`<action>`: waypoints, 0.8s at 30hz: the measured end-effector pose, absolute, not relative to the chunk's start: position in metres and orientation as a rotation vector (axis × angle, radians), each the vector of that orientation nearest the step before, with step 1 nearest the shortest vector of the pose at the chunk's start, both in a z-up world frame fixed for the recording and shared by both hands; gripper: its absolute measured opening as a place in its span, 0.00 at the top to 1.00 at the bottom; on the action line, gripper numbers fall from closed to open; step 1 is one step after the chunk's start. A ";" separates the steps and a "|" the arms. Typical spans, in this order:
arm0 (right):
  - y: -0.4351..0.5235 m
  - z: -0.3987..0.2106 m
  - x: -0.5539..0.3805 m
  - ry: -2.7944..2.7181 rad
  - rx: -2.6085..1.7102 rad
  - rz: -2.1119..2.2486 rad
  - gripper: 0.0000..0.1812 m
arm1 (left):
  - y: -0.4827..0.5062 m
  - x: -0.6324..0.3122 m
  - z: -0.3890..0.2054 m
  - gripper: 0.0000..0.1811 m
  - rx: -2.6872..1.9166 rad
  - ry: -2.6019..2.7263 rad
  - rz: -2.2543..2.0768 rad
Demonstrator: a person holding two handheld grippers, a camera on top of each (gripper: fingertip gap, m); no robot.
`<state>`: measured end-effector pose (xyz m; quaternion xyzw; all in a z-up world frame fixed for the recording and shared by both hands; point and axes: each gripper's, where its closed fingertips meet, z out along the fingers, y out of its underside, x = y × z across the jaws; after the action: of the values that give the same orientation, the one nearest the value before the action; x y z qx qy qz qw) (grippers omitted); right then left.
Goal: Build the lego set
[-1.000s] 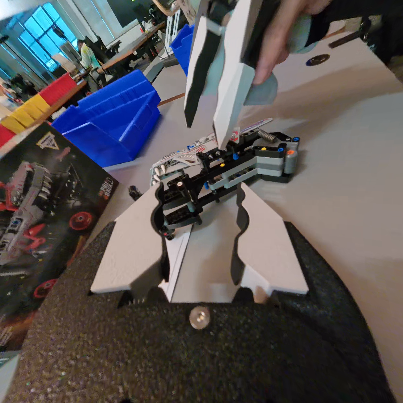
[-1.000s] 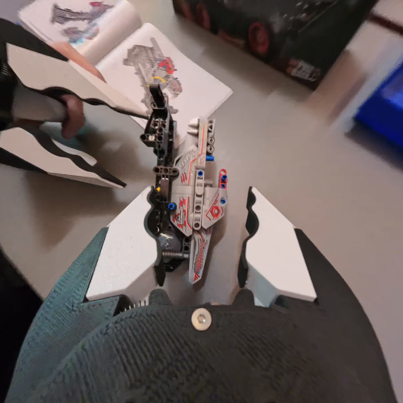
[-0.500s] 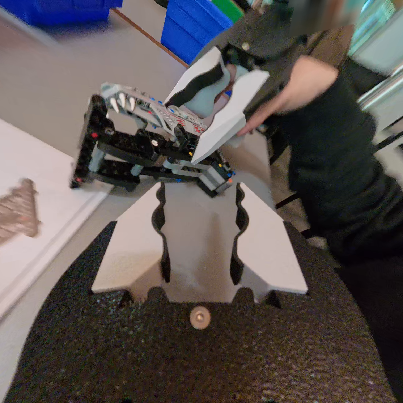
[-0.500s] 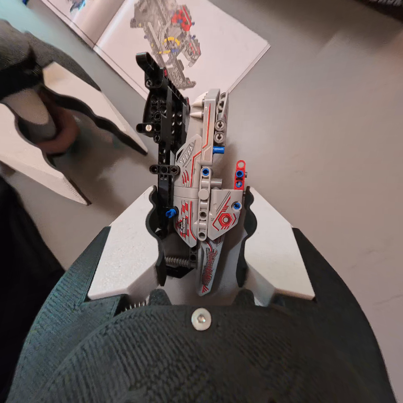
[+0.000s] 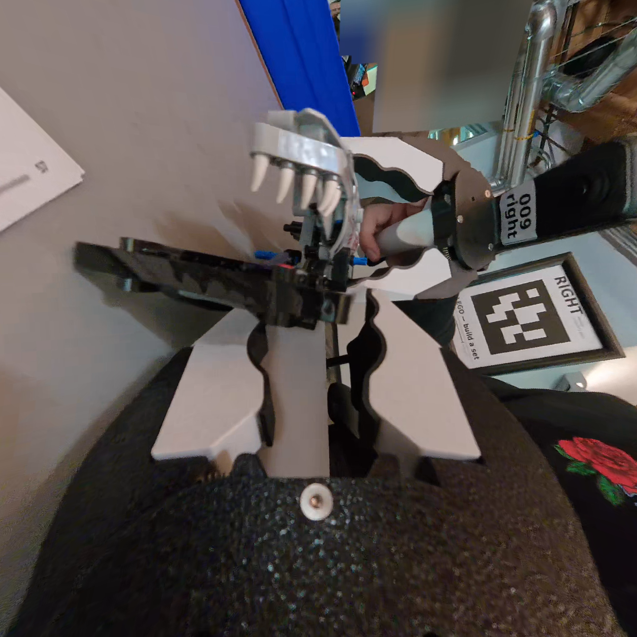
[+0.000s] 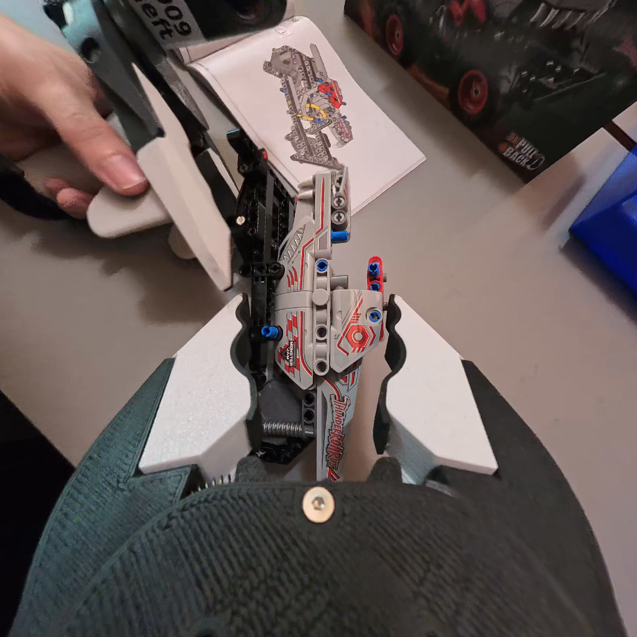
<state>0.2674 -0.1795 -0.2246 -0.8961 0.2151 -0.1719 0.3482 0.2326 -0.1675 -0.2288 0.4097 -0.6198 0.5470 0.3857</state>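
Clamping the lego model (image 6: 310,327) by its rear, the right gripper (image 6: 317,344) holds it above the surface (image 6: 482,275), long axis pointing forward; the left gripper (image 5: 313,344), jaws wide and empty, sits just beside its black frame (image 5: 206,275).

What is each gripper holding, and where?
Right gripper clamps the lego model across its rear body. Left gripper is open, holding nothing.
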 end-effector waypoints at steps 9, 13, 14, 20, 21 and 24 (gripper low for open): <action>-0.185 -0.243 0.260 0.602 -2.384 -0.398 0.48 | -0.161 0.246 -0.241 0.95 1.079 -1.760 1.491; -0.187 -0.227 0.261 0.694 -2.180 -0.175 0.58 | -0.158 0.252 -0.243 0.94 1.096 -1.766 1.470; -0.190 -0.222 0.262 0.734 -2.126 -0.121 0.59 | -0.159 0.249 -0.242 0.87 1.084 -1.730 1.436; -0.212 -0.235 0.267 0.863 -2.103 0.013 0.50 | -0.162 0.241 -0.240 0.87 1.093 -1.696 1.425; -0.211 -0.240 0.266 0.884 -2.095 0.064 0.50 | -0.164 0.238 -0.238 0.87 1.083 -1.684 1.414; -0.205 -0.252 0.259 0.873 -2.090 0.202 0.49 | -0.168 0.232 -0.238 0.85 1.068 -1.695 1.380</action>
<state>0.2588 -0.2050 -0.2521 -0.8339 0.3484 0.0805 0.4203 0.2316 -0.1677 -0.2383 0.4118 -0.6533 0.5321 0.3471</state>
